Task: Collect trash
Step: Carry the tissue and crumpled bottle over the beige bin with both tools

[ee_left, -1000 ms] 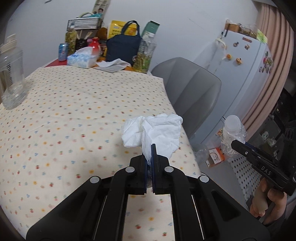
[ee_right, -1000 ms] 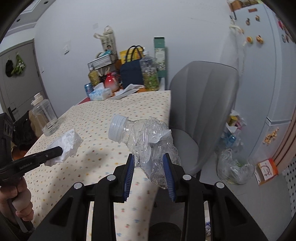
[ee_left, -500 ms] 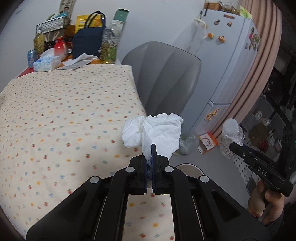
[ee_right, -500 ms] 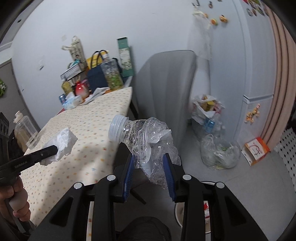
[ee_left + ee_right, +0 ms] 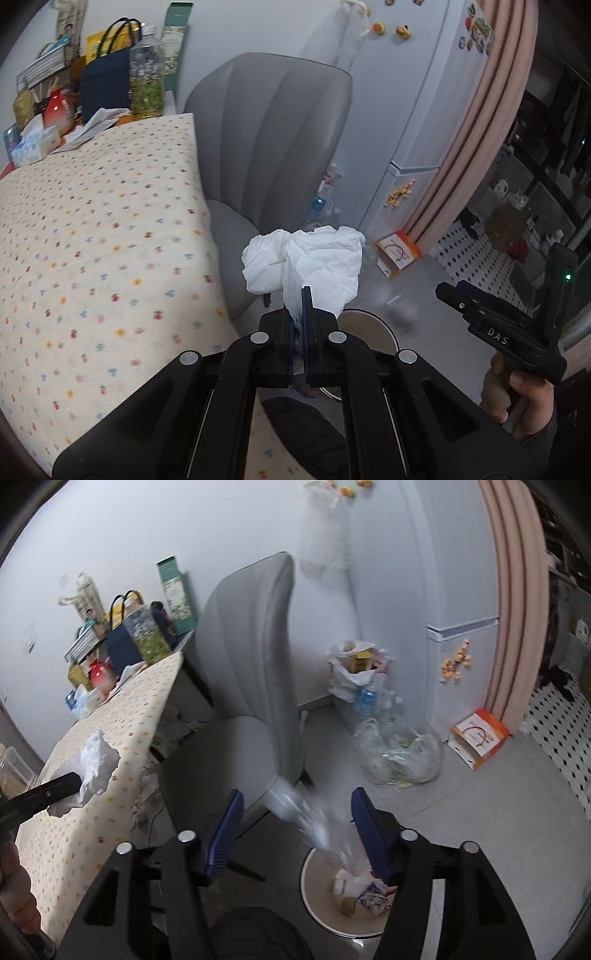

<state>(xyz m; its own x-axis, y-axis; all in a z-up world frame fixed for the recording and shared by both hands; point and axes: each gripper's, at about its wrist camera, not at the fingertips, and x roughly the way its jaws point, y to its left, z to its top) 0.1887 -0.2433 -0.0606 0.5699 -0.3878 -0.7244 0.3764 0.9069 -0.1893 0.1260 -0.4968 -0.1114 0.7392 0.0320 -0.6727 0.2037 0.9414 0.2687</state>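
Right gripper (image 5: 295,834): fingers spread wide, holding nothing. The crushed clear plastic bottle (image 5: 317,827) appears as a motion-blurred streak between them, cap end up and to the left, body trailing down toward the right finger; whether it touches that finger cannot be told. Judged to be in free fall. The round waste bin (image 5: 314,897) stands on the floor directly below and slightly right of the fingers, with wrappers and scraps already inside. The bottle's long axis slants toward the bin mouth, so it should land inside.

Left gripper (image 5: 300,317): fingers closed tight on the lower edge of a crumpled white tissue (image 5: 306,262), which stands upright above the tips. This gripper hangs over the edge of the tabletop (image 5: 92,229), beside the grey chair (image 5: 273,140). In the left wrist view the bin rim shows just beyond and to the right of the fingertips, below them.

Assessment: the tissue is the remaining item. The left gripper needs a short carry forward and rightward until it is over the bin, then release. The right gripper occupies that space and should clear first
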